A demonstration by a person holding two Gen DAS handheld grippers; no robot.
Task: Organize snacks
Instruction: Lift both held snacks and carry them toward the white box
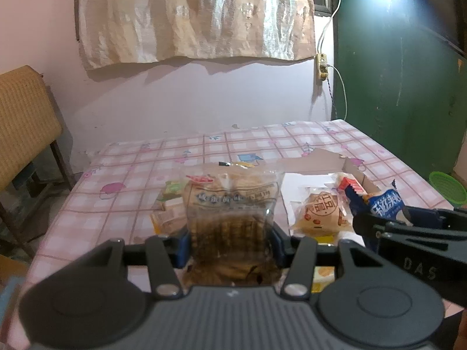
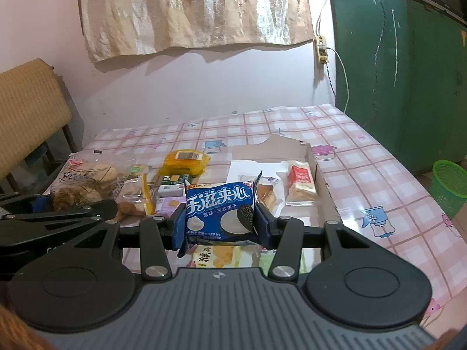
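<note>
My left gripper (image 1: 232,243) is shut on a clear bag of brown crackers (image 1: 230,204), held above the table; the bag also shows in the right wrist view (image 2: 84,183). My right gripper (image 2: 220,221) is shut on a blue sandwich-cookie packet (image 2: 219,213), also seen in the left wrist view (image 1: 379,201). A shallow cardboard box (image 2: 318,175) lies ahead of it, holding a red-labelled cake packet (image 2: 300,183) and a round pastry packet (image 1: 321,213). Loose snacks lie left of the box: a yellow packet (image 2: 185,160), a green-white packet (image 2: 172,185), a purple packet (image 2: 166,204).
The table has a pink checked cloth (image 2: 364,169). A wicker chair (image 2: 29,108) stands at the left. A green basket (image 2: 448,186) sits on the floor at the right, by a green door (image 2: 408,73). A wall socket with cables (image 2: 321,49) hangs behind the table.
</note>
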